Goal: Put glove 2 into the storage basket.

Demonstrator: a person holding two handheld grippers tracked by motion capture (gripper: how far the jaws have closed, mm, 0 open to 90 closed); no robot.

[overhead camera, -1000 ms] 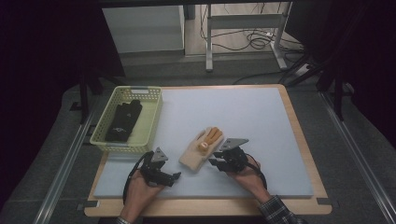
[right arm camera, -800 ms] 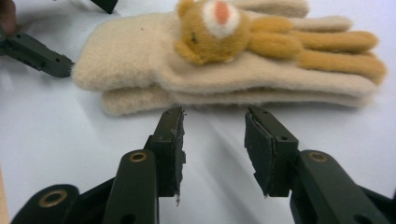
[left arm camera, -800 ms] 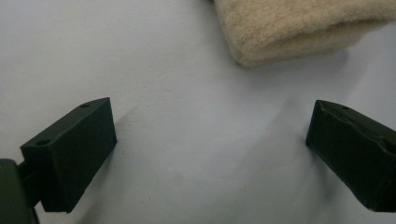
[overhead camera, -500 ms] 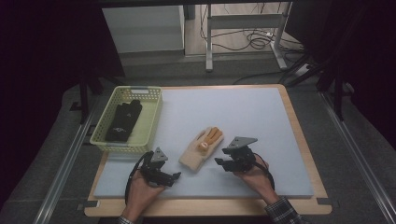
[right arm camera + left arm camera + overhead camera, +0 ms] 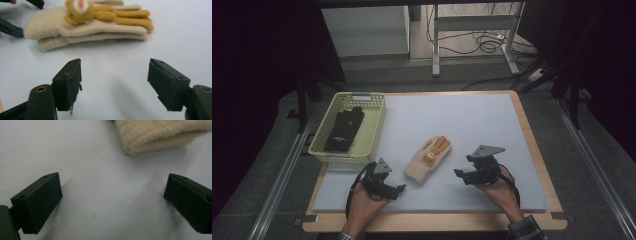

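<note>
Both grippers, left [image 5: 398, 189] and right [image 5: 460, 174], are flanking the cream glove [image 5: 428, 160], jaws spread and empty, the right's just opening; bare bench [image 5: 492, 125] lying open toward 12 o'clock.

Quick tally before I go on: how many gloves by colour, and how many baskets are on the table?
Cream gloves with orange fingers: 2, stacked as a pair on the mat
Black gloves: 1 visible, lying in the basket; a second under it cannot be told
Yellow-green baskets: 1
Total: 4 things
</note>
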